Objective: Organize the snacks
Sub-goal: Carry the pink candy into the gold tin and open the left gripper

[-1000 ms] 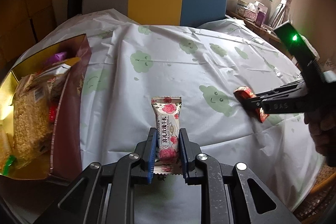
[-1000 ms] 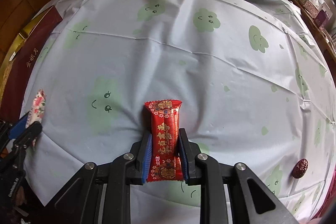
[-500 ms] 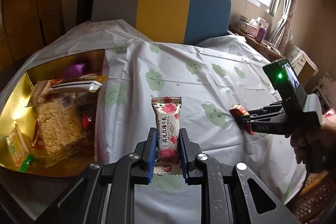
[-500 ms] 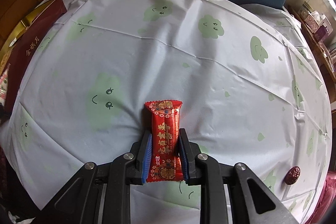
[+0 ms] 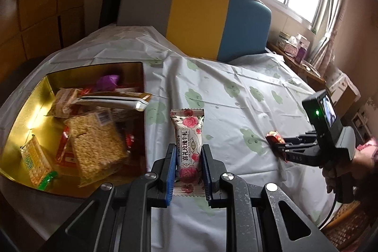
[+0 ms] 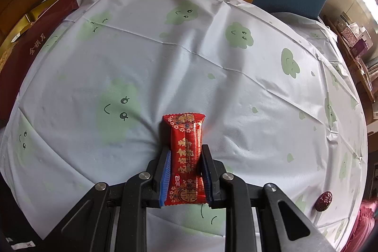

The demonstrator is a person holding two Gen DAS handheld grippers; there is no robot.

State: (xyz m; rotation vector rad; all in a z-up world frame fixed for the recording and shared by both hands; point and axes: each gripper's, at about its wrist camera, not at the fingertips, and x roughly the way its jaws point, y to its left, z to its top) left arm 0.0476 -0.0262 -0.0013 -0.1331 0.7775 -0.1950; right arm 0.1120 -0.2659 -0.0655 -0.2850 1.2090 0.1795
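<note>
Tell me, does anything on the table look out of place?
One loose dried red date lies alone near the tablecloth edge, far from the gold snack box. The packets in the box are piled unevenly.

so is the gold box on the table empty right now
No, the gold box already holds several snacks, among them a large rice cracker pack and a purple wrapped piece.

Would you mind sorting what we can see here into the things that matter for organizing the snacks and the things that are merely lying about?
Belongs to the job:
- rose-print candy, in the left claw
- red candy, in the right claw
- gold snack box, already holding snacks
- red date on the tablecloth

Just lying about:
- tricolour chair
- tissue boxes by the window
</note>
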